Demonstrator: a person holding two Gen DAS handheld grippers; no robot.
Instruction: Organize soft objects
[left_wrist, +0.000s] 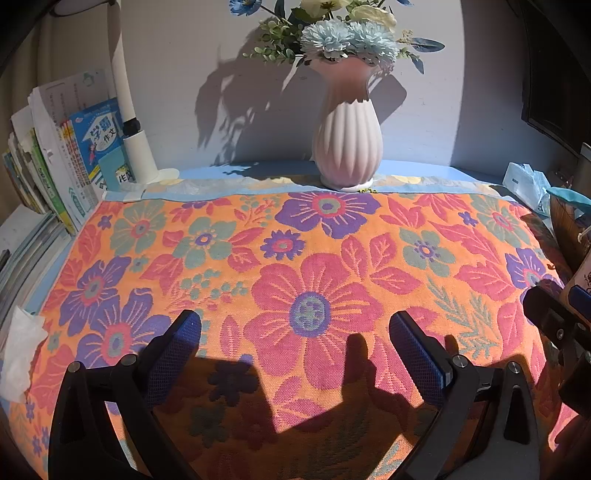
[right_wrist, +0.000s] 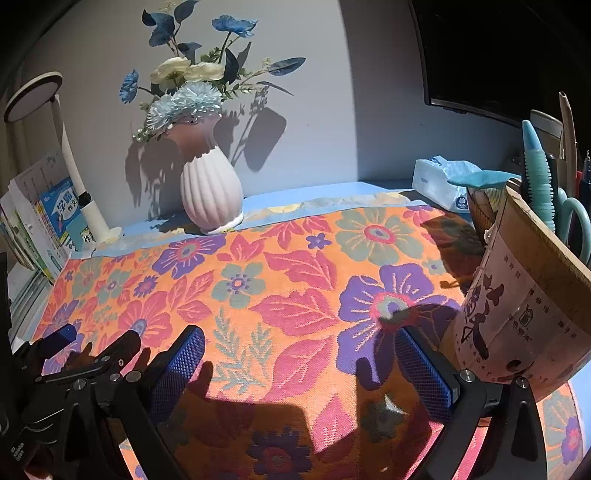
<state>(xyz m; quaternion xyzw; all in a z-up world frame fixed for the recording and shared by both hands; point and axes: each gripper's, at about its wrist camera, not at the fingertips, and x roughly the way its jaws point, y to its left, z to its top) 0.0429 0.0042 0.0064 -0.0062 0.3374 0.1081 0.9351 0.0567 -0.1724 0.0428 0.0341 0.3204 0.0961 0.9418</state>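
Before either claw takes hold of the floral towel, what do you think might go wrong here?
1. The vase stands right at the floral towel far edge; dragging the cloth may tip it.
2. The pen holder appears to rest on the towel beside the open right claw and might topple.

We see the floral towel (left_wrist: 295, 266) spread flat and open across the desk, its woven orange ground covered with big pink, purple and grey-green flowers and leaves. Its far edge lies just before the back wall; sunlight covers most of it, with shadow along the near part.
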